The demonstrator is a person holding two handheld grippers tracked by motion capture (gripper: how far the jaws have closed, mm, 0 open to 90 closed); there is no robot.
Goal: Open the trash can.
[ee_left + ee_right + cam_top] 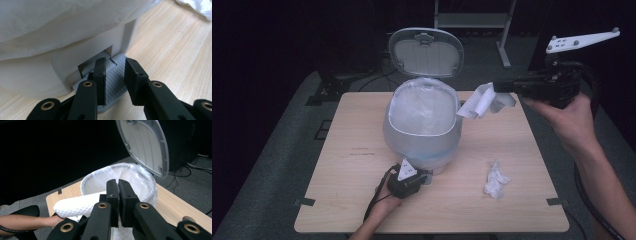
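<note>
two grippers are working around a small grey pedal bin point(422, 135) that is standing on the wooden worktop point(342, 190). the bin's lid point(425, 51) is standing open, tilted up at the far side of the bin, and a thin white liner point(422, 107) is lining its mouth and hanging over the rim.

the left gripper point(424, 177) is sitting low at the near foot of the bin. in the left gripper view its jaws are resting on the ribbed grey pedal point(115, 82) that is sticking out from a slot in the bin's base – they are drawn close together with a narrow gap showing between them, and nothing is caught in that gap.

the right gripper point(498, 86) is hovering in the air just to the right of the bin's rim, at about the height of the open mouth. its jaws are pressed together and pinching a sheet of white paper towel point(484, 100), which is hanging from the tips toward the bin. in the right gripper view the dimpled towel point(80, 205) is stretching out to the left of the jaws, with the bin's mouth and raised lid lying beyond them.

one more crumpled tissue point(496, 180) is lying on the worktop to the right of the bin – near its base but apart from it, untouched by either gripper.
</note>
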